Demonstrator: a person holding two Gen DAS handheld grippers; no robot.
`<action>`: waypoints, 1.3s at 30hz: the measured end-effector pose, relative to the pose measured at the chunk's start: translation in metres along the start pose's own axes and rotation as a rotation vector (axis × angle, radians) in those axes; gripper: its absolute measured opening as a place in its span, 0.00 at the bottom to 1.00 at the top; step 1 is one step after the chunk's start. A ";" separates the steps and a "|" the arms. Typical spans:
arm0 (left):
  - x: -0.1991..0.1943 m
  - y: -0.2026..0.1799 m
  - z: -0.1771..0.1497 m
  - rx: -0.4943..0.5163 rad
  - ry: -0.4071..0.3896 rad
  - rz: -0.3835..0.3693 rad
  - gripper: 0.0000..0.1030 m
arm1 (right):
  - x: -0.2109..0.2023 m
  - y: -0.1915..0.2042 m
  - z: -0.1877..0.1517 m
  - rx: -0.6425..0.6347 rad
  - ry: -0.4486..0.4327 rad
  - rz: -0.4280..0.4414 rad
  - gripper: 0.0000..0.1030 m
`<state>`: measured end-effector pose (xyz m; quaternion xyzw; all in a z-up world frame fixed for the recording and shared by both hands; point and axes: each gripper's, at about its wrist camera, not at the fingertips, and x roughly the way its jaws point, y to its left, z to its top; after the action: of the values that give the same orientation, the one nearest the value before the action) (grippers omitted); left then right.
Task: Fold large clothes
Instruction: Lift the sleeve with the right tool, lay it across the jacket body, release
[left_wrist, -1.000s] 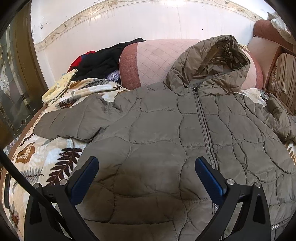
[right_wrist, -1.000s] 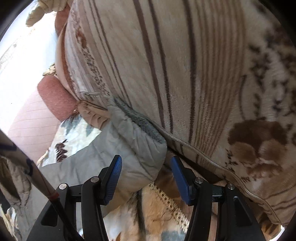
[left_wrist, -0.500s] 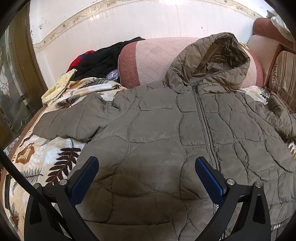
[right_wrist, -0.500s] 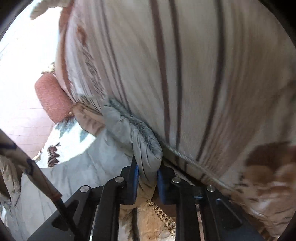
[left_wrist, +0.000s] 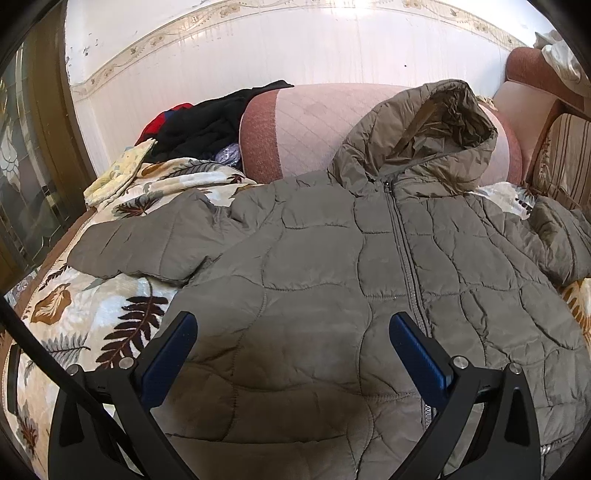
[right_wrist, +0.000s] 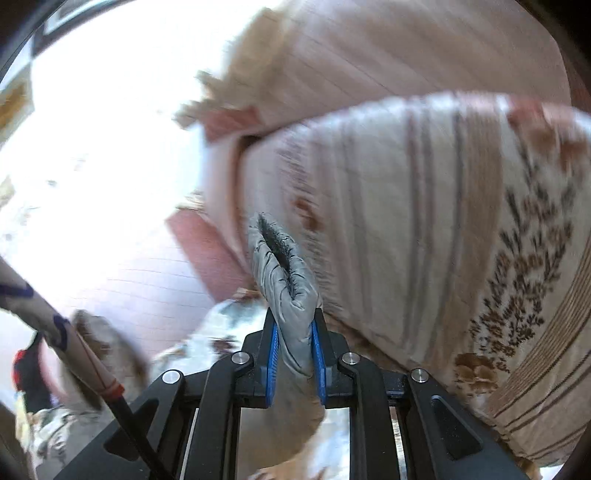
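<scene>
An olive quilted hooded jacket (left_wrist: 332, 266) lies spread front-up on the leaf-print bedspread (left_wrist: 85, 306), zipper closed, hood (left_wrist: 436, 133) propped against a pink bolster. Its one sleeve (left_wrist: 147, 243) reaches out to the left. My left gripper (left_wrist: 291, 347) hovers open over the jacket's lower front, nothing between its blue pads. In the right wrist view my right gripper (right_wrist: 294, 343) is shut on the cuff of the other sleeve (right_wrist: 284, 273), which stands up out of the jaws, lifted off the bed. The picture there is blurred.
A pink quilted bolster (left_wrist: 314, 122) runs along the white wall. Dark and red clothes (left_wrist: 207, 122) are piled at its left end. A striped, flower-print cushion (right_wrist: 424, 221) rises close behind the right gripper. A glass door (left_wrist: 26, 166) stands at far left.
My right gripper closed on the sleeve cuff beside the striped cushion, then rose with it. The left gripper stayed put; the jacket's right side shifted slightly.
</scene>
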<state>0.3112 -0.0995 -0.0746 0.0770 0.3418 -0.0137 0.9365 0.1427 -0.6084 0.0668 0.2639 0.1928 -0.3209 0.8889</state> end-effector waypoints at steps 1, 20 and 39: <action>-0.001 0.001 0.000 -0.003 -0.002 0.000 1.00 | -0.010 0.011 0.001 -0.012 -0.009 0.024 0.17; -0.015 0.037 0.008 -0.088 -0.026 -0.003 1.00 | -0.060 0.220 -0.049 -0.205 0.092 0.446 0.17; -0.011 0.078 0.005 -0.155 -0.007 0.031 1.00 | 0.020 0.337 -0.248 -0.327 0.476 0.619 0.17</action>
<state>0.3118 -0.0240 -0.0530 0.0093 0.3372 0.0271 0.9410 0.3403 -0.2498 -0.0218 0.2317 0.3527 0.0658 0.9042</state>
